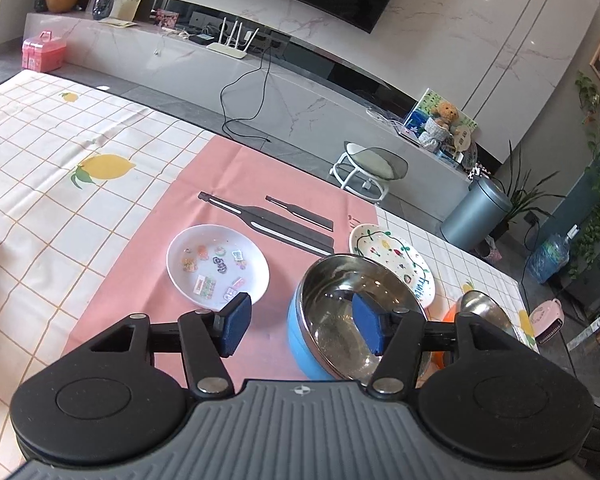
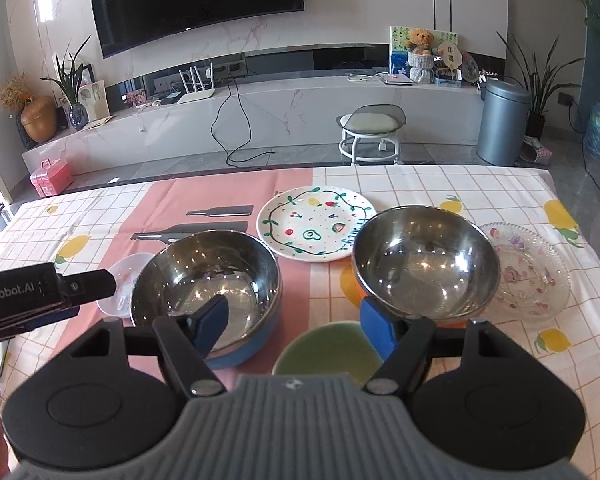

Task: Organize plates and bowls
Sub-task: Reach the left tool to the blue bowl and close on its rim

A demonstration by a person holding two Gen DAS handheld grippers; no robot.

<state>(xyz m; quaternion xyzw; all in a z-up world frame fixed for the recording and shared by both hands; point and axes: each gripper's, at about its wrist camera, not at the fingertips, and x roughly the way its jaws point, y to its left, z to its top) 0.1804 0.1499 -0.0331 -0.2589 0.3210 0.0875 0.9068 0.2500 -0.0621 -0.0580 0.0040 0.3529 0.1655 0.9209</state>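
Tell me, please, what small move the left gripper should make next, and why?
Probably ease the left gripper forward and close on the near rim of the blue-walled steel bowl: its jaws stand open and empty, one pad already over the bowl's inside, the other outside.

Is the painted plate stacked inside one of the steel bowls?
No, the painted plate lies flat on the tablecloth behind the two steel bowls.

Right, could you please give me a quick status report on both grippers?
Left gripper open, empty, at blue bowl. Right gripper open, empty, above green bowl. Orange bowl close alongside.
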